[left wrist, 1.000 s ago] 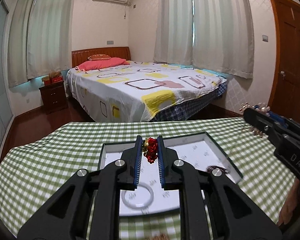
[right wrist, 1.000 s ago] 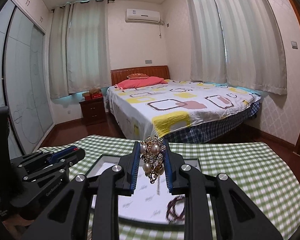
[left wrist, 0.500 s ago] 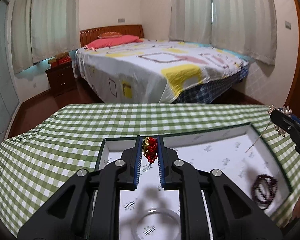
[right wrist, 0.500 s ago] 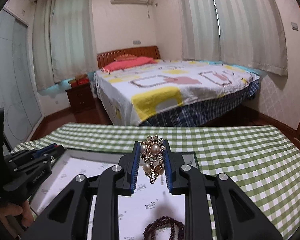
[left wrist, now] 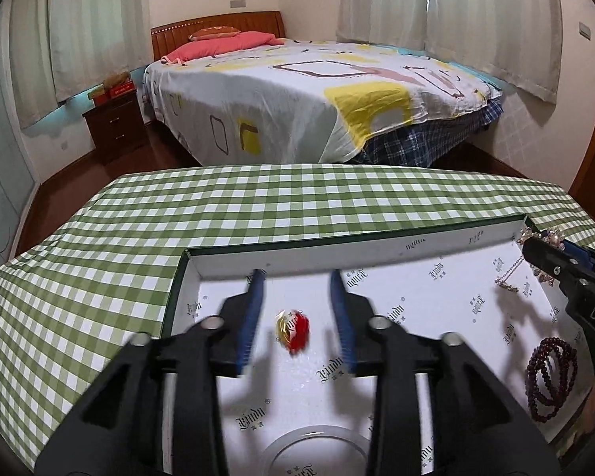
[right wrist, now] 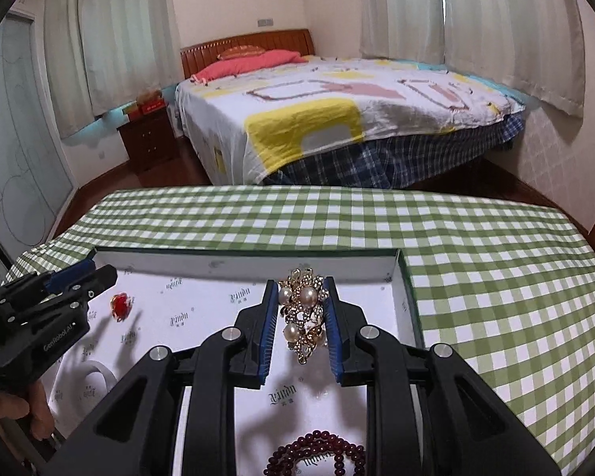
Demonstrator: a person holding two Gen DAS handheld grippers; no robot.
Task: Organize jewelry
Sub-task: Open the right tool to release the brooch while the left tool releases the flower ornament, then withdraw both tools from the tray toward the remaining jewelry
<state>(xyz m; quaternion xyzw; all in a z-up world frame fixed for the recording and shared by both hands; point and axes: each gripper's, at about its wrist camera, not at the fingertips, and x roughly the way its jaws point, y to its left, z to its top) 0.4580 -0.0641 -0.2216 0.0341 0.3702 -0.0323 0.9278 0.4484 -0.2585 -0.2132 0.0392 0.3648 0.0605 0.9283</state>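
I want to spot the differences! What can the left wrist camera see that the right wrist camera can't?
Only the left view shows the whole clear glass bangle and the open left claw from behind. Only the right view shows the gold pearl brooch close up, clamped in the right claw. Both show the white box tray, the red-and-gold flower ring lying in it, the dark red bead bracelet and the green checked tablecloth.
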